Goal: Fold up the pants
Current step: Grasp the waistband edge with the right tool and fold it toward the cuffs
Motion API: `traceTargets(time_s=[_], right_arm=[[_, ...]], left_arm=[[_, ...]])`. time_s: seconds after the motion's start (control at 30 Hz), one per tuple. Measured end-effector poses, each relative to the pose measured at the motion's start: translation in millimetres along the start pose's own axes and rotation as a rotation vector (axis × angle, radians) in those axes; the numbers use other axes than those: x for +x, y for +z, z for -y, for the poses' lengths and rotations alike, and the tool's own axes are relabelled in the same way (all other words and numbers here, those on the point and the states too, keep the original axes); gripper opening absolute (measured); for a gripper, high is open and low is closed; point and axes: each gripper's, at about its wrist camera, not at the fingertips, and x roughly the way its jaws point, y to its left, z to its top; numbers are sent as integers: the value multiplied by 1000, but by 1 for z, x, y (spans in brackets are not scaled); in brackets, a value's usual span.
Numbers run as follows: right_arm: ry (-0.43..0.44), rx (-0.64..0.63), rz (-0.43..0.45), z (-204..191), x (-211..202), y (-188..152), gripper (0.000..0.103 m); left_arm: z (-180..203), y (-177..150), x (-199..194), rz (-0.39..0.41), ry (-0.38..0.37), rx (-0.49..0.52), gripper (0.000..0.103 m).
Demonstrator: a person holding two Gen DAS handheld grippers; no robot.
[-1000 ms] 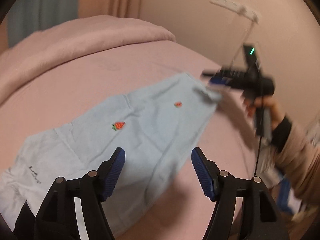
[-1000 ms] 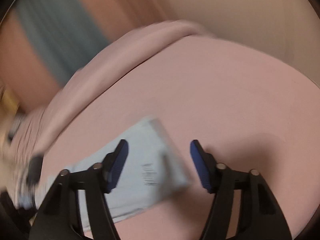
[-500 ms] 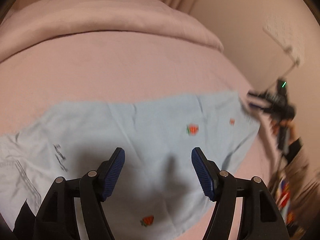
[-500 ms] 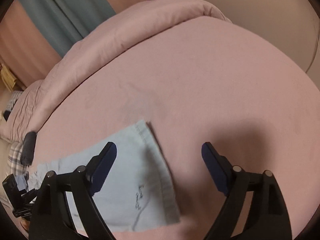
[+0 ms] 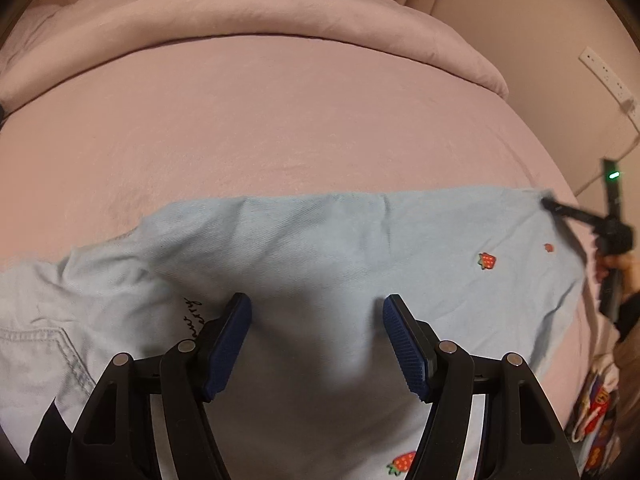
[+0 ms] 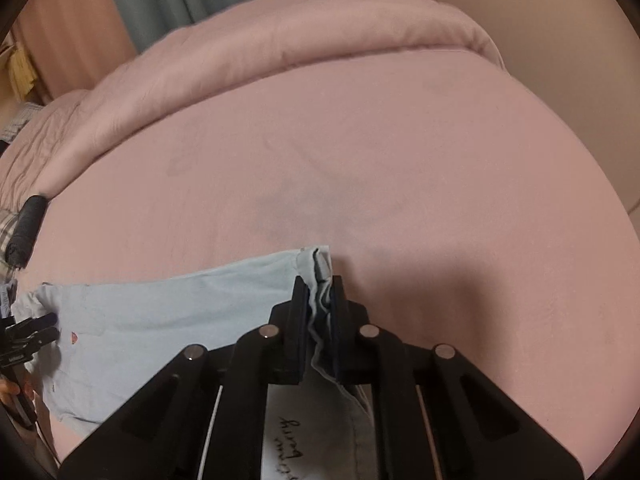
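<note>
Getting set for the fold, hem end already pinched

We've got the pale blue pants lying flat across the near edge of the pink bed, legs stacked. Our right gripper is pressed together on the bunched hem corner at the right end, while our left gripper hovers spread wide over the middle, holding nothing. Next we probably need the left to grab too, then carry the hem over toward the waistband.
</note>
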Motion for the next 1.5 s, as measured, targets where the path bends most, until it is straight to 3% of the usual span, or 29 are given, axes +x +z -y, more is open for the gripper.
traceTargets(time_s=[0.07,0.1,0.13,0.2,0.23,0.3,0.33,0.47,0.5,0.53,0.6,0.77,0.87,1.03,1.1,1.2,1.27,1.3,1.33,1.4,1.5], right_arm=[[-82,-69,-58,-8,19,-7,11],[-133,-94,-61,-14,17,-5,19],[-177,-101,-58,-18,10,-1,33],[-275,-100,-8,-18,-16,2,40],[-300,-106,65,-27,-35,4,42],[-162,-117,131,-50,-60,5,49],[-2,-139,111,-73,-65,6,52],[495,-293,-67,-198,-43,-2,47],[543,-308,-95,-221,-35,-2,47],[598,-323,-141,-254,-20,-2,39],[642,-324,-210,-305,15,2,28],[737,-153,-471,-349,74,-12,33],[790,-262,-498,-362,42,-39,33],[743,-340,-596,-367,44,-73,29],[772,-267,-598,-365,48,-68,32],[837,-161,-553,-365,49,-57,53],[872,-101,-544,-369,52,-51,54],[867,-92,-534,-367,52,-49,51],[857,-89,-527,-372,53,-47,34],[874,-115,-533,-375,49,-44,10],[817,-213,-514,-385,48,-33,7]], left_arm=[[-10,5,-18,28,-1,-21,69],[-18,6,-31,54,-2,-29,69],[-30,8,-48,79,4,-35,69],[-49,7,-66,91,36,-23,69],[-56,6,-72,96,58,-13,69],[-73,1,-81,95,89,-12,69],[-83,-2,-83,93,88,-29,69],[-110,-22,-82,97,67,-90,69],[-111,-28,-82,105,66,-84,69],[-109,-32,-83,112,70,-73,69],[-105,-39,-87,125,72,-45,69],[-105,-51,-82,106,67,8,69],[-105,-55,-80,104,64,26,69],[-115,-67,-82,116,56,16,69],[-114,-67,-80,115,63,20,69],[-113,-67,-75,110,69,28,69],[-113,-66,-72,111,70,29,69],[-114,-65,-73,111,69,29,69],[-114,-65,-72,109,71,30,69],[-115,-62,-70,95,85,36,69],[-118,-57,-70,64,89,33,69]])
